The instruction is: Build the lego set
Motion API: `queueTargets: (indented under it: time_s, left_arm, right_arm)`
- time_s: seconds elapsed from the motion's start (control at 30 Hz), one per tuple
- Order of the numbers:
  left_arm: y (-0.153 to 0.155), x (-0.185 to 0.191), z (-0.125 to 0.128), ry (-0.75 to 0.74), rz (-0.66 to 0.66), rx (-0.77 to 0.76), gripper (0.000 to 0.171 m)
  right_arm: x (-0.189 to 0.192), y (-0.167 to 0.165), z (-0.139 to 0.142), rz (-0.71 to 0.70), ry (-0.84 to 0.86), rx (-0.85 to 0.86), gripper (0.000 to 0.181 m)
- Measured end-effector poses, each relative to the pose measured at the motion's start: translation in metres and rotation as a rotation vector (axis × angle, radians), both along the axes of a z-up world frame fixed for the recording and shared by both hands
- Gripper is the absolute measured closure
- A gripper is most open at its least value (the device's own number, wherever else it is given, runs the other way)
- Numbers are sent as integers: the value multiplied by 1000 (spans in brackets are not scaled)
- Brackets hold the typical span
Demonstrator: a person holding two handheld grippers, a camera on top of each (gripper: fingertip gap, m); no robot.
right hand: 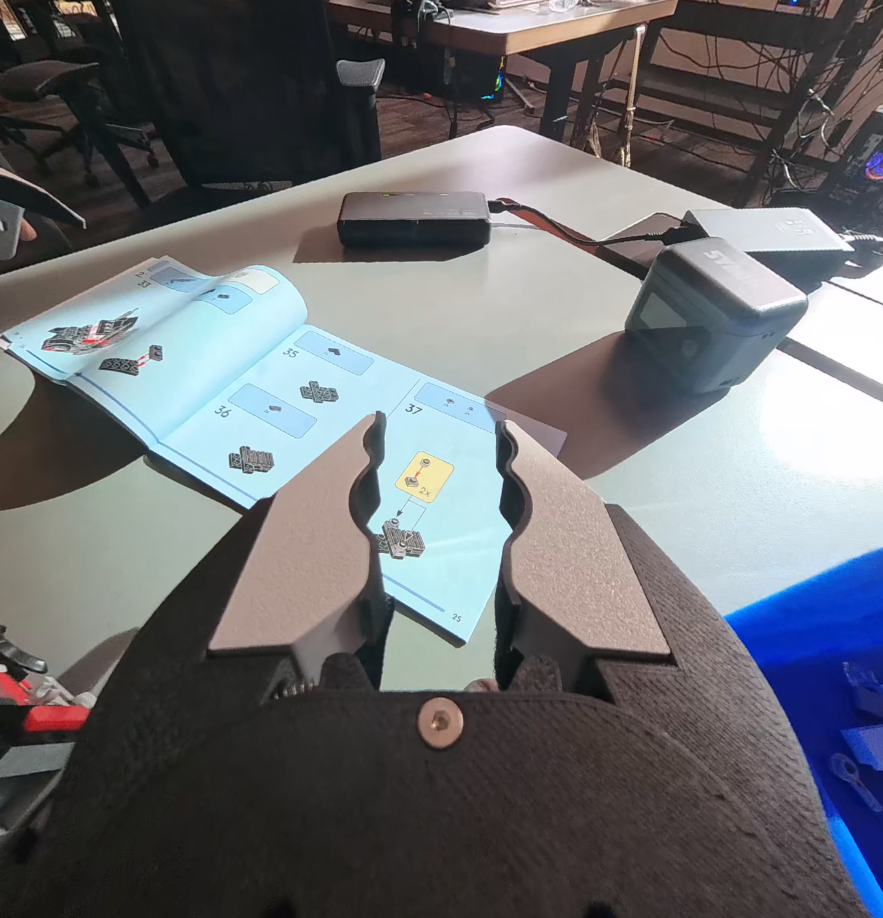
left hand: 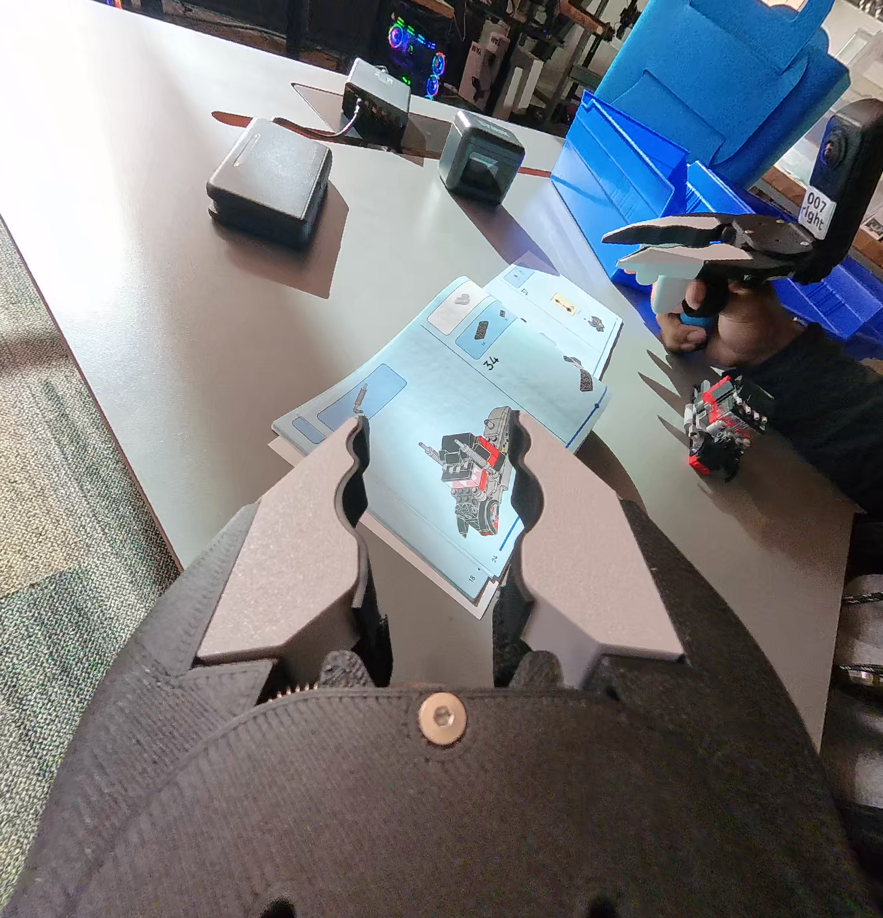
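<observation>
Your left gripper [left hand: 437, 422] and right gripper [right hand: 437, 422] both hover empty, fingers apart, above the instruction booklet [right hand: 260, 377]. The half-built lego model [left hand: 723, 427] sits on the bench [left hand: 191, 347].

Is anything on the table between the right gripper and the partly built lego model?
Nothing visible. In the left wrist view the right gripper hangs open and empty above the table, and the lego model sits nearer the person, beside the holding hand. The instruction booklet lies off to one side.
</observation>
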State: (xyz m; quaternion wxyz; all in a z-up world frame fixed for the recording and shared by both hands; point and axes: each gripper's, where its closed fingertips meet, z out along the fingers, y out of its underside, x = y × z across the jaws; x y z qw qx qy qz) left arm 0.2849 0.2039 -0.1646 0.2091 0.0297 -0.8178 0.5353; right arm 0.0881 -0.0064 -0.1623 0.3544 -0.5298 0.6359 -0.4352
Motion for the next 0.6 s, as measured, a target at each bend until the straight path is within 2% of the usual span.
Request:
queueTargets:
  time_s: [0.6]
  left_arm:
    - [-1,-2,-4,3,-16,26,114]
  right_arm:
    - [1,-1,-2,-5,14,5,135]
